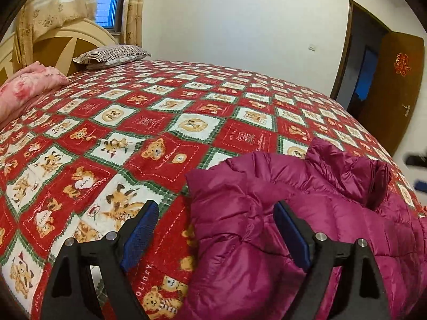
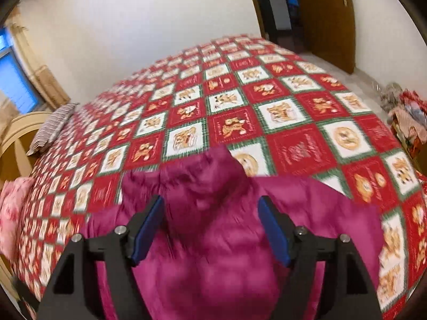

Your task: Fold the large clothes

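A magenta puffer jacket (image 1: 307,213) lies crumpled on the bed near its front edge; in the right wrist view the jacket (image 2: 213,240) fills the lower middle, blurred. My left gripper (image 1: 216,210) is open and empty, above the jacket's left edge, with the left finger over the bedspread. My right gripper (image 2: 210,208) is open and empty, hovering over the middle of the jacket below its hood.
The bed has a red and white bear-patterned bedspread (image 1: 160,122). A striped pillow (image 1: 112,56) and a pink quilt (image 1: 29,85) lie by the headboard at the left. An open brown door (image 1: 392,85) is on the right. Bags (image 2: 408,117) stand on the floor.
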The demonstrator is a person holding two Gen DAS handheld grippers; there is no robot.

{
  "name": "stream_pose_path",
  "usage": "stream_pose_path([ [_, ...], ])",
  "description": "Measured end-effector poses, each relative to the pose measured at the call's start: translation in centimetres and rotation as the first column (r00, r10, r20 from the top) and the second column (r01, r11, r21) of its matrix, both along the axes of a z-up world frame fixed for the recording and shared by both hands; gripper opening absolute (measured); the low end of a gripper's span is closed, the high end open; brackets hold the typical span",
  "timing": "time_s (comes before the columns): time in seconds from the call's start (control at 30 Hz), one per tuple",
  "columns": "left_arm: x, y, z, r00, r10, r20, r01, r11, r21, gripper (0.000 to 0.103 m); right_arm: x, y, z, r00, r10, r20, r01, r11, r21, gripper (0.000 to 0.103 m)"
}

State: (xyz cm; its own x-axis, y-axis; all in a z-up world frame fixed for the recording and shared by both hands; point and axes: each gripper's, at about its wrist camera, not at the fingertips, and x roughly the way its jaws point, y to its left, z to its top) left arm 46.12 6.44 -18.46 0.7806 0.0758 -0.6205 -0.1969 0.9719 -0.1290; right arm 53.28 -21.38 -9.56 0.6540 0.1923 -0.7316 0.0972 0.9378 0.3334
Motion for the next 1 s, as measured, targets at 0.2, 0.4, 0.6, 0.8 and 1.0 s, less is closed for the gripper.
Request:
stream_pose_path([
  [0.2,0.3,0.1,-0.2,1.0,0.013,-0.01,-0.013,1.0,0.006,0.088,5.5,2.2,-1.8,0.992,-0.021,-0.125,0.011,0.996,-0.085,0.076],
  [0.4,0.3,-0.1,-0.4,1.0,0.018,-0.019,-0.017,1.0,0.026,0.088,5.8,2.3,-4.0,0.978,-0.041,-0.203,0.012,0.99,-0.143,0.075],
  [0.6,0.4,-0.1,-0.5,0.999,0.022,-0.027,-0.021,0.999,0.03,0.088,4.0,1.9,-3.9,0.978,0.01,-0.207,-0.053,0.978,-0.201,0.021],
  [0.8,0.3,0.0,-0.5,1.0,0.019,-0.023,-0.018,0.999,0.031,0.088,1.0,0.3,-4.5,0.98,0.001,-0.201,-0.064,0.949,-0.308,0.015],
  [1.0,0.3,-0.1,-0.4,1.0,0.016,-0.019,-0.016,0.999,0.028,0.088,-1.1,-1.8,-6.9,0.981,-0.034,-0.19,-0.014,0.969,-0.246,0.014],
])
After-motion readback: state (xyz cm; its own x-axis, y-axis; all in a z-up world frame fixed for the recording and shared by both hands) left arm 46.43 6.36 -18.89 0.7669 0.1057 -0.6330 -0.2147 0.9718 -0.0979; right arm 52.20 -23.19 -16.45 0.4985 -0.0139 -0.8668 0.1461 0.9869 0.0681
